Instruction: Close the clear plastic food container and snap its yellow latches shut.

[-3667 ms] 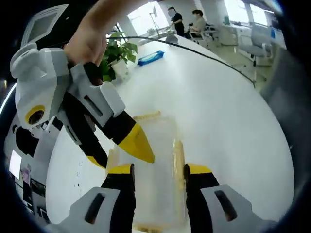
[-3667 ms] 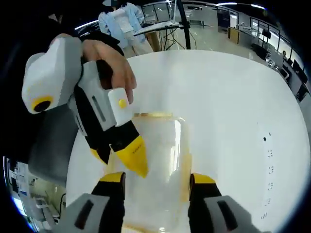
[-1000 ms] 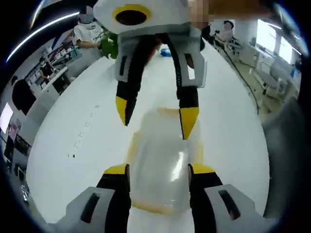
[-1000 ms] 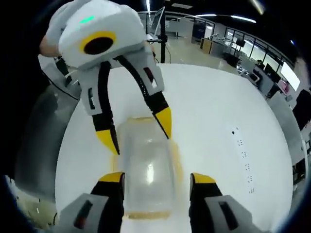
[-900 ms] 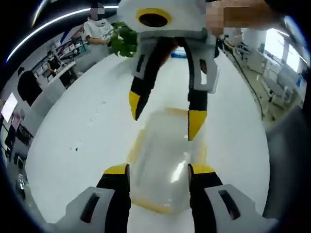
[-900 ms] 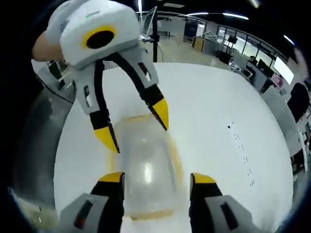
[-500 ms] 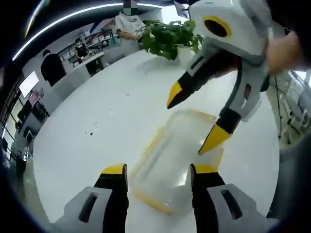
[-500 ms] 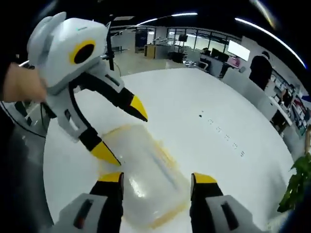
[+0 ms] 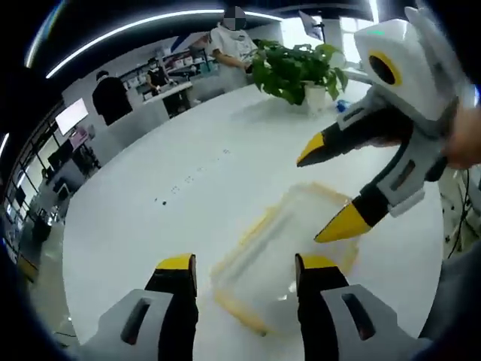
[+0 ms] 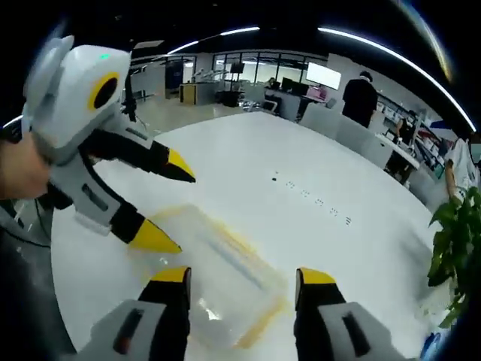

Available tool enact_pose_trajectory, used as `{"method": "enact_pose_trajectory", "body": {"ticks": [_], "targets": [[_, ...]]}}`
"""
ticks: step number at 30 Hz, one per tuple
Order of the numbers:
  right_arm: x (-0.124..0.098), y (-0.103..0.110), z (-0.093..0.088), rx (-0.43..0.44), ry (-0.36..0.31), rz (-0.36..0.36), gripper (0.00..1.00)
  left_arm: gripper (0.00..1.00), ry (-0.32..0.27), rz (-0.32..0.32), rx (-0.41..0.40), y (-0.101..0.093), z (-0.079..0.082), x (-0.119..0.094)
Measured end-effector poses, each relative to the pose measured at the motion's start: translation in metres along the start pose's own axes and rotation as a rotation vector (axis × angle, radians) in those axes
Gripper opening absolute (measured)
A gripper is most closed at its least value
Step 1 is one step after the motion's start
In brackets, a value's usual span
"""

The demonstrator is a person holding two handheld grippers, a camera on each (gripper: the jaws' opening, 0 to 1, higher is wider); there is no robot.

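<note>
On white table (image 9: pixel 135 218), container (image 9: pixel 282 252) lying diagonally between spread-jawed left gripper (image 9: pixel 244 265) and right gripper (image 10: pixel 242 278).

Open-plan office, large round white table (image 9: pixel 150 218), leafy green potted plant (image 9: pixel 297 68), rows of desks with dark monitors (image 10: pixel 323 75), long ceiling strip lights (image 9: pixel 150 26), standing people (image 10: pixel 361 98) at workstations.

The right hand-held gripper (image 10: pixel 244 282) rises from the bottom of the right gripper view, its yellow-tipped jaws spread apart above the clear plastic food container (image 10: pixel 214 274), which lies on the white surface (image 10: pixel 316 180) with its yellow latches (image 10: pixel 259 325) along the edges. The left hand-held gripper (image 10: pixel 167 203) reaches in from the left, jaws parted, its lower tip just over the container's near corner. A green plant (image 10: pixel 455 252) stands at the right edge.
</note>
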State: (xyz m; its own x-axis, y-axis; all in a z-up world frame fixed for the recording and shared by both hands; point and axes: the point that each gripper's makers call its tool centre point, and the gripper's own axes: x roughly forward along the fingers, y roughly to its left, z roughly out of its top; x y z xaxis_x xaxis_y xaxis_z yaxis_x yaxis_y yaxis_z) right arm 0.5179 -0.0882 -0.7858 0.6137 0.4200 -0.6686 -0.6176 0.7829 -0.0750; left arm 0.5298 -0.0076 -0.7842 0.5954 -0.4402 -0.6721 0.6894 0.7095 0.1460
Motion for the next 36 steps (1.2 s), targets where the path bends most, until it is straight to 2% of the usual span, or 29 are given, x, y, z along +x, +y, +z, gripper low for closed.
{"method": "enact_pose_trajectory", "body": {"ticks": [2, 6, 9, 10, 13, 17, 19, 22, 24, 26, 29, 36], "targets": [[-0.002, 0.001, 0.001, -0.005, -0.016, -0.018, 0.55, 0.51, -0.04, 0.019, -0.051, -0.002, 0.003, -0.001], [-0.002, 0.001, -0.001, 0.06, -0.031, -0.044, 0.56, 0.51, -0.032, 0.048, -0.066, -0.005, -0.001, -0.002], [0.0, 0.0, -0.004, 0.064, -0.024, -0.053, 0.56, 0.51, -0.031, 0.055, -0.081, -0.002, 0.0, -0.001], [0.0, 0.001, -0.004, 0.073, -0.027, -0.046, 0.57, 0.51, -0.037, 0.049, -0.107, -0.001, 0.001, -0.001], [0.0, -0.001, -0.003, 0.166, -0.054, -0.03, 0.57, 0.51, -0.049, 0.058, -0.185, 0.006, -0.001, -0.002], [0.003, -0.006, -0.02, 0.318, -0.044, -0.02, 0.58, 0.51, -0.058, 0.048, -0.374, 0.009, -0.015, -0.003], [0.003, -0.008, -0.026, 0.327, -0.038, -0.027, 0.59, 0.52, -0.049, 0.047, -0.445, 0.008, -0.024, -0.003], [0.005, -0.004, -0.035, 0.431, -0.035, -0.006, 0.61, 0.53, -0.065, 0.029, -0.628, 0.005, -0.036, -0.001], [0.007, -0.001, -0.036, 0.454, -0.041, 0.012, 0.6, 0.53, -0.074, 0.05, -0.674, 0.009, -0.043, -0.001], [0.008, 0.003, -0.035, 0.501, -0.044, 0.038, 0.6, 0.52, -0.1, 0.026, -0.764, 0.009, -0.044, 0.0], [0.008, -0.001, -0.035, 0.484, -0.041, 0.027, 0.6, 0.52, -0.078, 0.034, -0.722, 0.009, -0.047, 0.0], [0.012, 0.002, -0.038, 0.496, -0.037, 0.057, 0.59, 0.5, -0.083, -0.005, -0.724, -0.004, -0.037, 0.003]]}}
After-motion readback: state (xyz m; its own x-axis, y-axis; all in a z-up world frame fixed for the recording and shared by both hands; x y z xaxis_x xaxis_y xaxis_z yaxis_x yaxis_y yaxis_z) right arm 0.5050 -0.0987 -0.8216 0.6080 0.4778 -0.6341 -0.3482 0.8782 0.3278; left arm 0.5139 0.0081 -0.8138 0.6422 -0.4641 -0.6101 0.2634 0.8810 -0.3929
